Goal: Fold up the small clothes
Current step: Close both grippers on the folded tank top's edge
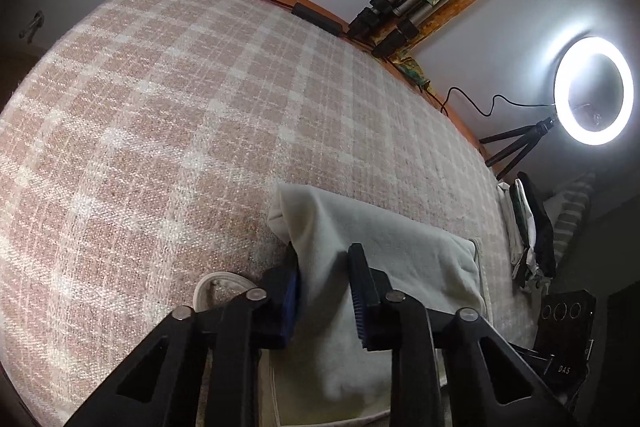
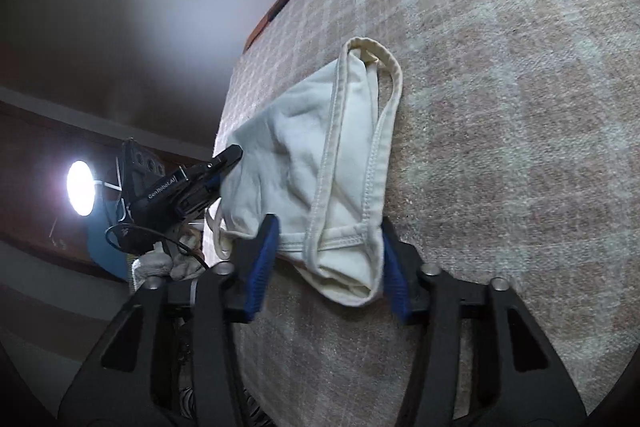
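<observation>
The left claw pinches a fold of the white garment; the right claw straddles its hem on the checked blanket, not yet pressing. One-sided lifting could drag the fold crooked.

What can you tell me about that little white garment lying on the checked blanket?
The white garment is small, soft cotton-like underwear, cream-white with stitched elastic bands. It lies crumpled and partly folded near the edge of the pink checked blanket. The left gripper pinches one bunched end; the right gripper straddles the other end.
</observation>
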The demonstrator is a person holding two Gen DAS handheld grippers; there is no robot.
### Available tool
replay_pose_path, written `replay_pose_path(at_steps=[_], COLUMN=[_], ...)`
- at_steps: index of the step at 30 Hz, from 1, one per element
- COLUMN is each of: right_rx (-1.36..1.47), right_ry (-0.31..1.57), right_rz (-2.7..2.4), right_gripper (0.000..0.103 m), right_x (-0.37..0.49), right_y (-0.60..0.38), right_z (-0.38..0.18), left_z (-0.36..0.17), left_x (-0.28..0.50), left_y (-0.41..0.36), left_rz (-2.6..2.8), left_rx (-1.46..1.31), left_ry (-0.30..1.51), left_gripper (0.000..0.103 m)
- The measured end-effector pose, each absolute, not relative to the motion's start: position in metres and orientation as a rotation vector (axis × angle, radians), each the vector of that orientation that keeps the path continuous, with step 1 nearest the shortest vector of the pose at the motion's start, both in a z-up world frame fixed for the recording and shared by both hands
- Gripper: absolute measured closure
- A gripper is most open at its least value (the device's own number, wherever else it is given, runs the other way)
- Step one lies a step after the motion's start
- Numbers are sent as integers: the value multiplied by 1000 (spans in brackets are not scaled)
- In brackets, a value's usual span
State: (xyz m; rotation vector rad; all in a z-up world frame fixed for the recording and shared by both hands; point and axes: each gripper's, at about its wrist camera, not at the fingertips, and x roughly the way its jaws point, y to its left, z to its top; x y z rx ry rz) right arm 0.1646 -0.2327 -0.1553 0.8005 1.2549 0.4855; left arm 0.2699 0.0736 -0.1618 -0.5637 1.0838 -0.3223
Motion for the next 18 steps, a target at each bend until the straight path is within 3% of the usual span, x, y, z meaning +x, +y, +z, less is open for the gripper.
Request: replay_pose_path(at_steps=[1, 4, 18], right_rx=[795, 779, 581], right_ry=[1260, 1266, 1146], right_rz=[481, 461, 451], right_gripper=[69, 80, 88], right_x=[165, 167, 170], right_y=[-231, -229, -213], right_z=[-156, -156, -93], left_z=[-161, -155, -96], left_x=[270, 267, 238], left_y=[72, 69, 52], left_rz=[-319, -316, -341], left_rx=[-551, -524, -422], left_ry=[1081, 1053, 915], left_gripper=[91, 97, 99])
